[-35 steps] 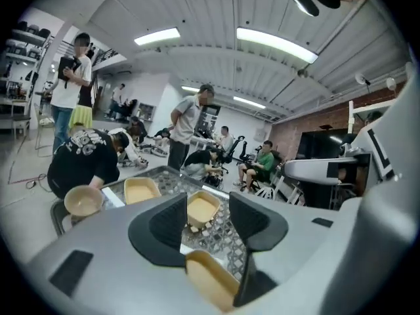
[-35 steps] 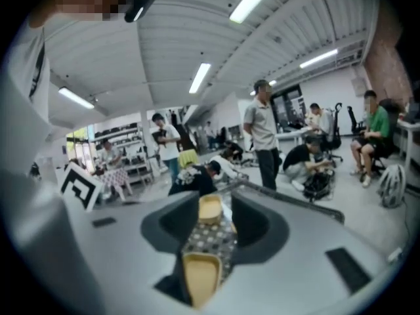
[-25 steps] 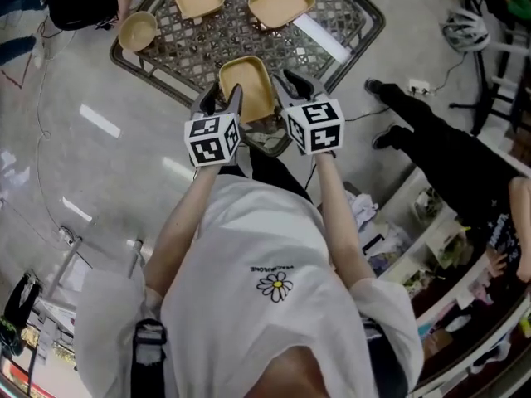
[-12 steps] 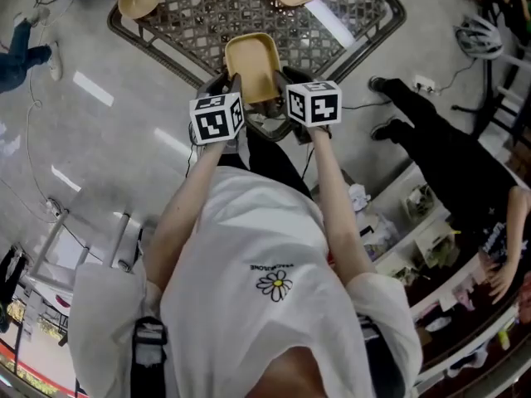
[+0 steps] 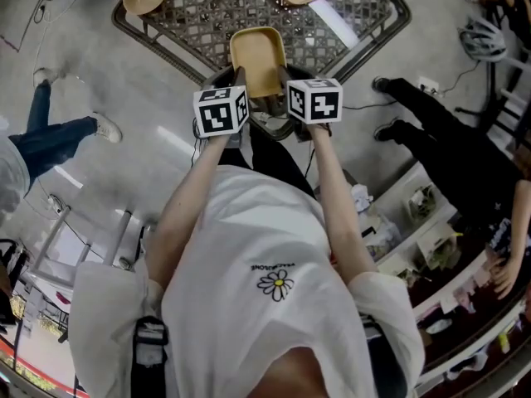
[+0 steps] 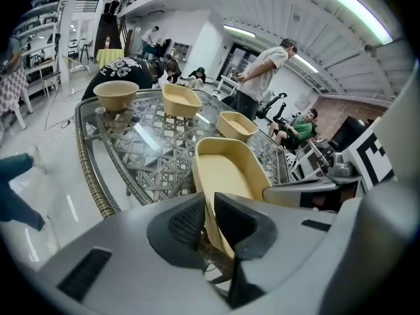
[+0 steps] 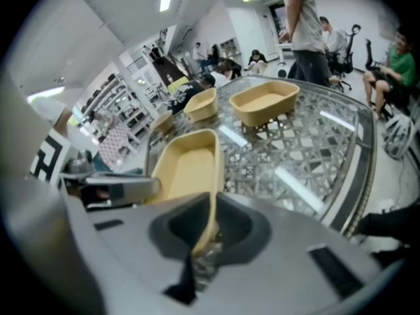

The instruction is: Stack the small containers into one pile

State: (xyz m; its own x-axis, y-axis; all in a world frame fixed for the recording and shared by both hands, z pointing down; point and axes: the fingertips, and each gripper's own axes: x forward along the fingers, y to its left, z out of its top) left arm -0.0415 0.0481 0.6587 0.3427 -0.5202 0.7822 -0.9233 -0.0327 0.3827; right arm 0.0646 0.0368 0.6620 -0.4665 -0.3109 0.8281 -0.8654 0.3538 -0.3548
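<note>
A tan rectangular container stands at the near edge of the wicker-and-glass table. My left gripper has the container's left wall between its jaws, which are closing with the pads against it. My right gripper is closing too, and its jaws pinch the container's right wall. Farther back on the table are a round tan bowl and two more tan containers.
The table's rounded rim curves close under both grippers. A person in black sits on the floor at the right, and another person's legs cross at the left. Shelving stands at the lower right.
Both grippers moved forward onto the near container's side walls and their jaws narrowed around them. A person has walked into view at the left.
</note>
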